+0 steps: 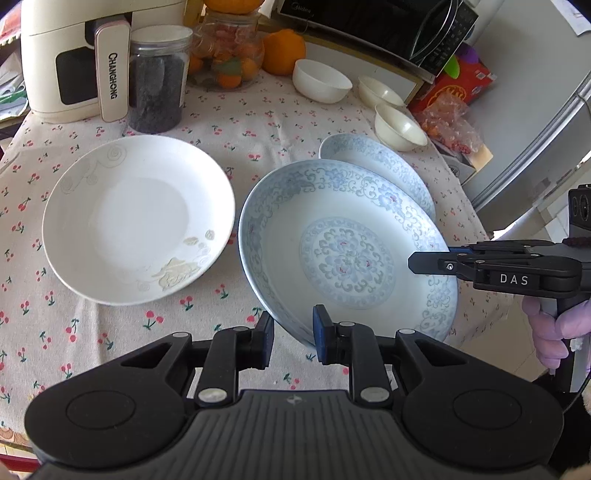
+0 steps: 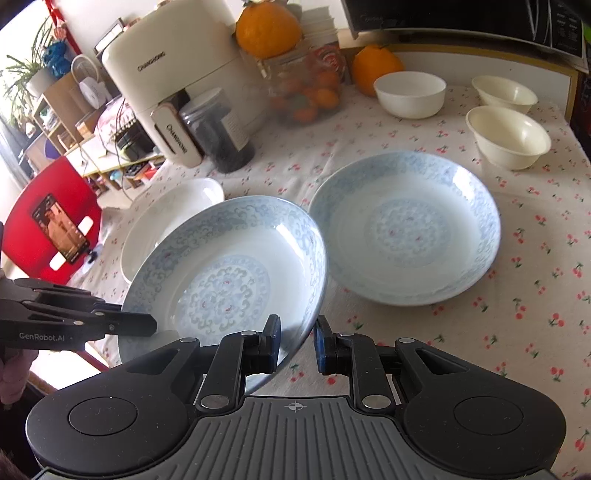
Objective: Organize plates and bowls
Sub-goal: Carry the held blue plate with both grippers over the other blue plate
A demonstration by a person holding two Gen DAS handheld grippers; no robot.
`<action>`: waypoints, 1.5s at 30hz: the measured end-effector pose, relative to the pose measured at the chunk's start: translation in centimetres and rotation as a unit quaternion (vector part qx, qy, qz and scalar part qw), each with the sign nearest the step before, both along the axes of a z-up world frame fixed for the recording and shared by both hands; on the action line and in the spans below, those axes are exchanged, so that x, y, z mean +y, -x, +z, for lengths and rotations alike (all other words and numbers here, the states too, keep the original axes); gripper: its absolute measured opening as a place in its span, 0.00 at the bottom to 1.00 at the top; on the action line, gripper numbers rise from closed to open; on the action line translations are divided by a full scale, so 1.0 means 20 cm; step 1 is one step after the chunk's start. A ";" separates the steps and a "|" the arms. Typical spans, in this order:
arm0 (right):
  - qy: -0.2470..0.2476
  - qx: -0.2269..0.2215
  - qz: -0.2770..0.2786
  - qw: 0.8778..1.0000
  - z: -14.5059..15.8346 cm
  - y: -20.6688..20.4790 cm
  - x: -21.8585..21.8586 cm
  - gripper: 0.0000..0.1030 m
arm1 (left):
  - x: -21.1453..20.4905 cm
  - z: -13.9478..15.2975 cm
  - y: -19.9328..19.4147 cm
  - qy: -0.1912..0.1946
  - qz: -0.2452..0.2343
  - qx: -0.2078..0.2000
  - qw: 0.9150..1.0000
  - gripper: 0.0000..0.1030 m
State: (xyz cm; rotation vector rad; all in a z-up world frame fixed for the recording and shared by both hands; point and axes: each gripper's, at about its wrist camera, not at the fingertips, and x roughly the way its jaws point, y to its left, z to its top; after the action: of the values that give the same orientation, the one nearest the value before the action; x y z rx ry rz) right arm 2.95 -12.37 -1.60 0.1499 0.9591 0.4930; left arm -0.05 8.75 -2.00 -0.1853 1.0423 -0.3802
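A blue-patterned plate (image 1: 347, 258) (image 2: 229, 273) hangs tilted above the cherry-print tablecloth (image 1: 110, 332), held from both sides. My left gripper (image 1: 293, 328) is shut on its near rim. My right gripper (image 2: 297, 332) is shut on the opposite rim and shows from the side in the left wrist view (image 1: 424, 262). The left gripper (image 2: 147, 325) reaches in from the left in the right wrist view. A second blue plate (image 1: 380, 166) (image 2: 406, 229) lies flat on the cloth behind it. A white plate (image 1: 136, 218) (image 2: 166, 218) lies to the left. Three white bowls (image 1: 321, 79) (image 1: 380, 92) (image 1: 399, 125) stand at the back right.
Along the back stand a cream air fryer (image 1: 74, 55), a jar of dark contents (image 1: 157, 81), a glass jar of fruit (image 1: 229, 55), an orange (image 1: 282, 51) and a microwave (image 1: 369, 26). A red chair with a phone (image 2: 51, 229) stands off the table's left edge.
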 end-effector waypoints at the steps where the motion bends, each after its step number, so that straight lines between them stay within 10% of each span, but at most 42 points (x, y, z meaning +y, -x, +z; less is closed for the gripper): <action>1: 0.000 -0.002 -0.003 1.000 0.01 -0.01 -0.01 0.19 | -0.01 0.00 -0.01 0.000 0.000 -0.002 1.000 0.19; 45: 0.024 0.027 -0.155 0.987 -0.11 -0.40 -0.37 0.19 | -0.51 -0.05 -0.43 -0.090 -0.001 -0.039 0.995 0.19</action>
State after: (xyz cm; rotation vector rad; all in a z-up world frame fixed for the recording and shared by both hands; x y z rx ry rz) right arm 10.91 -19.73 -3.84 0.2658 0.9786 0.1806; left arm 8.63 -1.41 -2.95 -0.0088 0.9935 -0.2915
